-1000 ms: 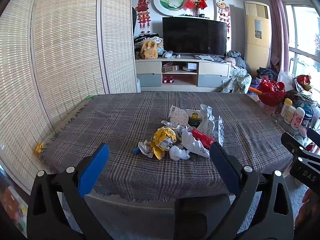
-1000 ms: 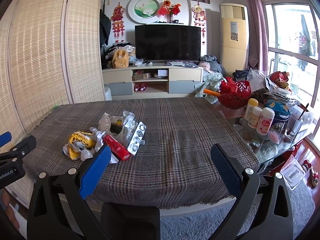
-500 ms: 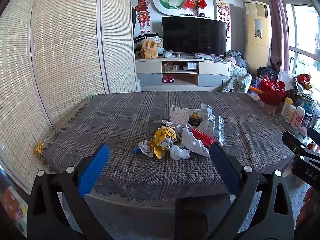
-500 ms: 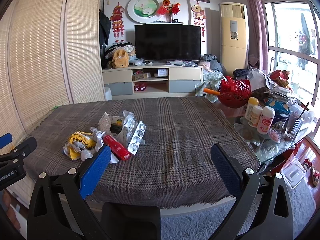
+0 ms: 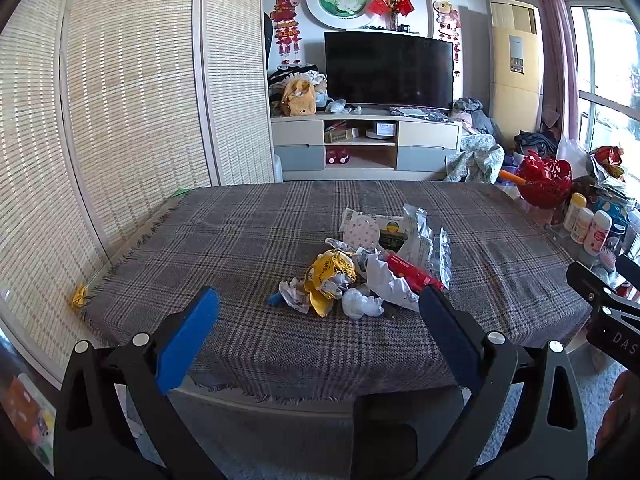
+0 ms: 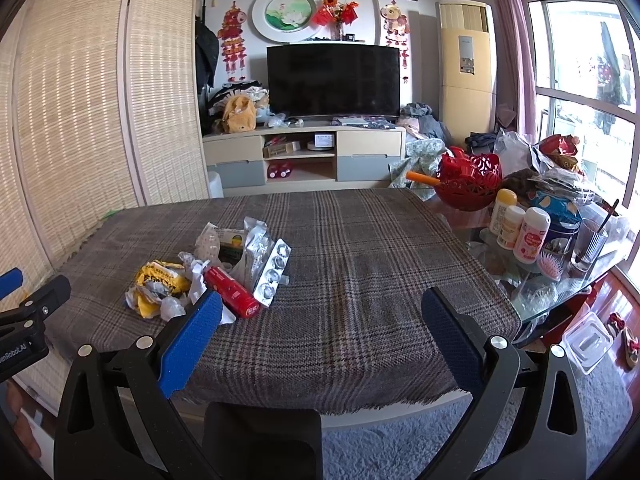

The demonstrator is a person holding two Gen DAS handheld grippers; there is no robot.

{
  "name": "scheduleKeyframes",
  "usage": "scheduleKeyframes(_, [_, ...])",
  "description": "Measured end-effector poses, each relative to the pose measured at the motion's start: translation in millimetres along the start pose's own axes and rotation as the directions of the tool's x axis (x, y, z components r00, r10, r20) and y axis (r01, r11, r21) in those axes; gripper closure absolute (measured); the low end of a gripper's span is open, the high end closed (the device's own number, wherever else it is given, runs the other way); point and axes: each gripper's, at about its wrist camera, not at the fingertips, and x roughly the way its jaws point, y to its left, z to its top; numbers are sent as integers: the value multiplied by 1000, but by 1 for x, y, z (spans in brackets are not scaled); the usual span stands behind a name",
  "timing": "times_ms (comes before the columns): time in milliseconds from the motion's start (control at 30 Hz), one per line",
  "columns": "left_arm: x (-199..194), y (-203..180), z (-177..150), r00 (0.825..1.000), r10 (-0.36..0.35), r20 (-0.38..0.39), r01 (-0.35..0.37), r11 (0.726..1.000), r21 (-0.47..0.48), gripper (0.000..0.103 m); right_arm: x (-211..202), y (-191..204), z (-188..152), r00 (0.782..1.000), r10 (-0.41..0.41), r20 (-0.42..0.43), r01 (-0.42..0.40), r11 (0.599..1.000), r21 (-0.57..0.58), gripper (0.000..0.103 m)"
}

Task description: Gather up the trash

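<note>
A pile of trash lies mid-table on the plaid cloth (image 5: 248, 240): a crumpled yellow wrapper (image 5: 328, 280), white crumpled paper (image 5: 360, 305), a red tube (image 5: 412, 274), silver foil packs (image 5: 420, 232) and a blister pack (image 6: 274, 272). The same yellow wrapper (image 6: 160, 280) and red tube (image 6: 232, 292) show in the right wrist view. My left gripper (image 5: 320, 316) is open and empty, held short of the table's near edge, facing the pile. My right gripper (image 6: 320, 314) is open and empty, to the right of the pile.
A red basket (image 6: 468, 184), bottles (image 6: 520, 232) and a glass (image 6: 588, 244) crowd a glass side table at the right. A TV stand (image 5: 364, 144) stands beyond the table. Woven screens (image 5: 120, 100) line the left. A plastic box (image 6: 588, 340) lies on the floor.
Both grippers have drifted very slightly; the views are almost the same. The trash has not moved.
</note>
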Motion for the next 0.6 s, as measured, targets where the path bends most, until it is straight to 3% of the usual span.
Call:
scheduleKeyframes(300, [12, 15, -8, 999, -11, -44, 12, 1000, 19, 8, 16, -7, -1, 999, 3, -51, -1, 999, 38, 3])
scheduleKeyframes(433, [26, 30, -16, 995, -13, -98, 14, 1000, 14, 8, 32, -15, -4, 993, 44, -109, -37, 997, 70, 3])
scheduleKeyframes(600, [48, 45, -26, 986, -12, -168, 16, 1000, 19, 8, 52, -3, -12, 986, 62, -156, -60, 998, 20, 3])
